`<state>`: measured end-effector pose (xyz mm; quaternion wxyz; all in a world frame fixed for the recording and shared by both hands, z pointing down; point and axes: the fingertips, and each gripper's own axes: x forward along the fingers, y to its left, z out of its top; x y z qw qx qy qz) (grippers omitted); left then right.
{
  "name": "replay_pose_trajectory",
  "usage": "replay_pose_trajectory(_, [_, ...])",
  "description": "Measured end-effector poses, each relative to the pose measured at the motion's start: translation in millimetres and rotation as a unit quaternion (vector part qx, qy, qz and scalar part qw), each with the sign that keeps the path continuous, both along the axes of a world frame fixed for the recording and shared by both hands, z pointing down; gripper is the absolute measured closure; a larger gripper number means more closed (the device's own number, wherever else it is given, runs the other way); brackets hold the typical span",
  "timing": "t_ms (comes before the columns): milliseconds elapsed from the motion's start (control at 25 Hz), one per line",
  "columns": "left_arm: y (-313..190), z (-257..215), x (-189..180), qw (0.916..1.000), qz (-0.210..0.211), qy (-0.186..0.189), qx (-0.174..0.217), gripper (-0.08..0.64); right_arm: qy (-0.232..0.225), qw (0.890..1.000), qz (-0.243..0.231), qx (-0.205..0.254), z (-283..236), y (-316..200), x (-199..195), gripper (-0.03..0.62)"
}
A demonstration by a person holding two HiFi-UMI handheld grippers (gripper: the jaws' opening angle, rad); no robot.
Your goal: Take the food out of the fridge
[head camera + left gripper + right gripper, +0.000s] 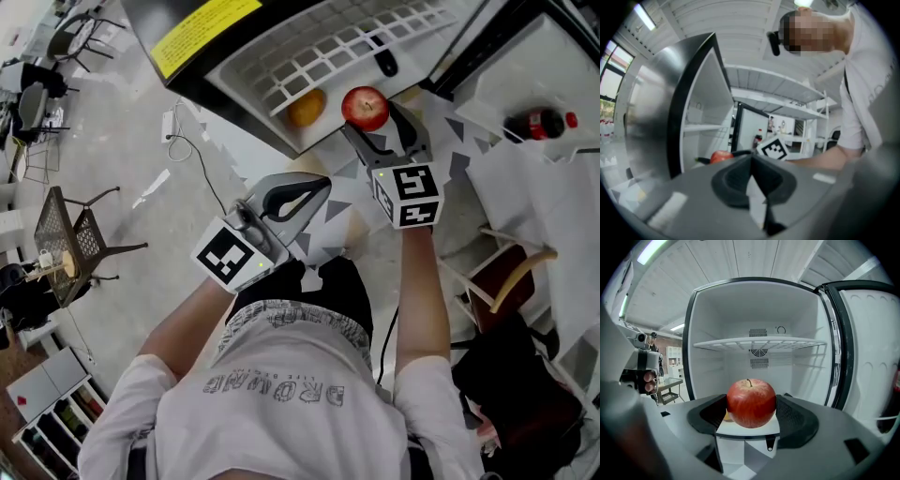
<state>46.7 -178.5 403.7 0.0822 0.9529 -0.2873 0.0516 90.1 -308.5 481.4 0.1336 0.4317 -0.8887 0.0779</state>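
one red apple (pixel 751 402) sits squarely between the jaws of the right gripper (pixel 372 120), both pads pressed against its sides, so we count that gripper as closed on the fruit. straight ahead of it the fridge (pixel 712 324) stands open. the apple is at its mouth, low over the white floor, and we cannot tell whether it is lifted clear. just behind the apple, a little to the gripper's left, an orange (pixel 307 107) lies on that floor. the left gripper (pixel 751 161) hangs beside the right one, outside the fridge, its jaws together with nothing in them.

we judge the step in hand to be drawing the apple out. to do it well we would hold the squeeze even, since a round, smooth fruit can roll out of flat pads. we would raise it slightly so it does not drag, then pull straight back toward ourselves, clear of the door (pixel 867 362) on the gripper's right.
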Motion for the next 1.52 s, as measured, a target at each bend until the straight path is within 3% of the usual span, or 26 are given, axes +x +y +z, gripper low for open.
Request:
replay_pose_trajectory(520, [29.5,-38.6,-8.0,0.9988,0.038,0.017,0.025,0.552,0.011,0.999,0.045,0.001,-43.3,57.5,18.4,0.287])
replay_pose_trajectory(920, [43.8,-67.2,-30.8,0.9975,0.048,0.028,0.044,0.552,0.003,0.998,0.066,0.010,-83.4,101.0,10.1,0.287])
replay_pose_trajectory(1520, [53.0,-90.8,-61.1,0.9954,0.057,0.040,0.065,0.552,-0.047,0.995,0.081,0.029,-138.1,153.1,-9.8,0.287])
